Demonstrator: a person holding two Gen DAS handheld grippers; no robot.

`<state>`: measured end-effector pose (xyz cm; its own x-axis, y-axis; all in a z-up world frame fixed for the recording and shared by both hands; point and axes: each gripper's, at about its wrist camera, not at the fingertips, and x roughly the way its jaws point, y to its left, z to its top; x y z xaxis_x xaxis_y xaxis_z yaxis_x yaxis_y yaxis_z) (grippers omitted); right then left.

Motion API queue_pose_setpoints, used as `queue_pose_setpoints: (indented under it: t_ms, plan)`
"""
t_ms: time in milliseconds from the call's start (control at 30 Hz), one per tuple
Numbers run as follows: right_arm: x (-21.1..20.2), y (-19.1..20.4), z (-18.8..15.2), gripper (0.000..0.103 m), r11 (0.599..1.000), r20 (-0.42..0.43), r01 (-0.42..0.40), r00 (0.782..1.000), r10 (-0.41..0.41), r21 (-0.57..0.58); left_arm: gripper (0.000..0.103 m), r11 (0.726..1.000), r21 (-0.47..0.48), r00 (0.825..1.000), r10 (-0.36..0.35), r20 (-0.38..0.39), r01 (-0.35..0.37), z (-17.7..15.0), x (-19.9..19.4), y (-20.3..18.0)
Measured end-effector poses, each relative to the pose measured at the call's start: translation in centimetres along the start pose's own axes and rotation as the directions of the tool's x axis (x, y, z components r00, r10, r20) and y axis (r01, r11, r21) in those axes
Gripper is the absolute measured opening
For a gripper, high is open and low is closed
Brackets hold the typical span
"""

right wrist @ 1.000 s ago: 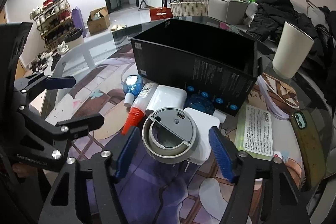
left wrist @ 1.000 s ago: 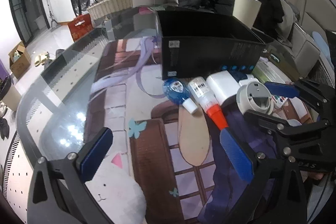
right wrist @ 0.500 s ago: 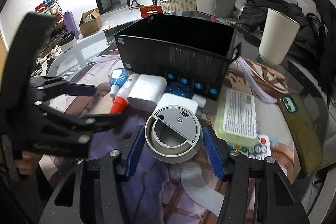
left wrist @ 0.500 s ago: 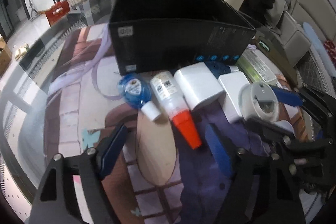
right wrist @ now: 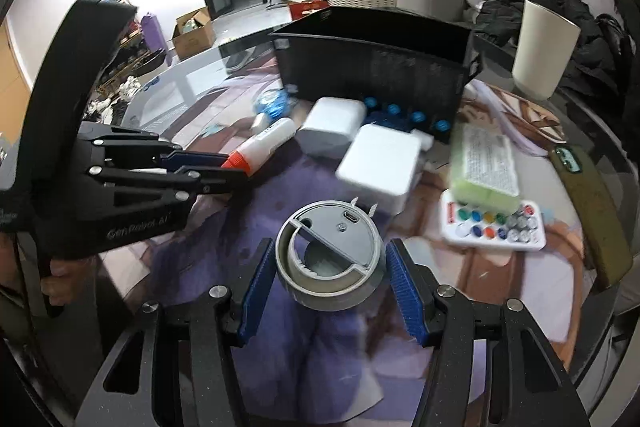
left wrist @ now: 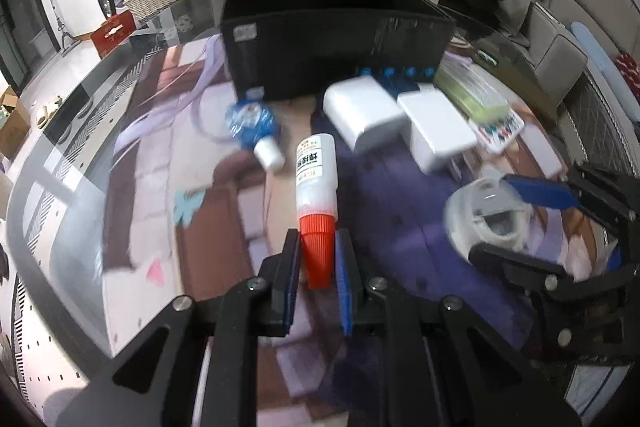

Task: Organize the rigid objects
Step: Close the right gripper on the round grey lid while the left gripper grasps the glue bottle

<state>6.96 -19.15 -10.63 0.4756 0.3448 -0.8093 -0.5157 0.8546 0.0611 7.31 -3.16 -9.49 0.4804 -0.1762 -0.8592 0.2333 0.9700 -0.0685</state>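
My left gripper [left wrist: 317, 259] is shut on the orange cap of a white glue bottle [left wrist: 316, 171], which points away toward the black open box [left wrist: 336, 39]. It also shows in the right wrist view [right wrist: 224, 169] at the left. My right gripper [right wrist: 330, 279] is shut on a round grey device [right wrist: 330, 259] and holds it above the mat; this device also shows in the left wrist view [left wrist: 484, 219]. Two white chargers [right wrist: 334, 125] [right wrist: 380, 163] lie in front of the box.
A small blue bottle [left wrist: 252, 125] lies left of the glue. A green pack [right wrist: 486, 163], a white paint palette [right wrist: 492, 225] and a phone [right wrist: 588, 195] lie right. A cream cup [right wrist: 544, 47] stands behind the box. The glass table edge [left wrist: 48, 163] curves left.
My left gripper has closed on the glue bottle's orange cap and swung the bottle straight. My right gripper has drawn the grey device back, away from the chargers.
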Motion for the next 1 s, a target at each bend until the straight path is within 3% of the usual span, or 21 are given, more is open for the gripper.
queue_pose_setpoints:
  t_ms: [200, 267, 333, 533, 733, 1000]
  plan:
    - [-1.1, 0.5, -0.2, 0.057, 1.000, 0.021, -0.017, 1.000, 0.017, 0.016, 0.016, 1.000, -0.003, 1.000, 0.010, 0.007, -0.010, -2.1, -1.1, 0.2]
    - [-1.3, -0.2, -0.2, 0.057, 0.999, 0.026, 0.005, 1.000, -0.006, 0.041, 0.025, 1.000, 0.010, 1.000, 0.011, 0.011, -0.011, -2.1, -1.2, 0.1]
    - [-1.0, -0.8, 0.0, 0.057, 0.998, 0.015, 0.015, 1.000, -0.016, 0.063, 0.050, 1.000, 0.004, 1.000, -0.006, 0.025, 0.006, -2.1, -1.4, 0.3]
    - [0.2, -1.1, -0.1, 0.058, 0.997, -0.011, -0.007, 1.000, 0.008, 0.073, 0.050, 1.000, 0.014, 0.999, -0.015, 0.051, 0.015, -1.3, -1.6, 0.0]
    - [0.8, -1.1, -0.1, 0.075, 0.996, -0.014, 0.012, 1.000, -0.011, 0.090, 0.050, 0.999, 0.020, 0.998, -0.034, 0.048, 0.033, -1.5, -1.4, 0.0]
    - [-0.2, -0.9, 0.6, 0.075, 0.994, 0.016, -0.041, 0.999, 0.039, 0.101, 0.050, 0.999, 0.008, 0.998, -0.039, 0.053, 0.039, -1.6, -1.4, 0.6]
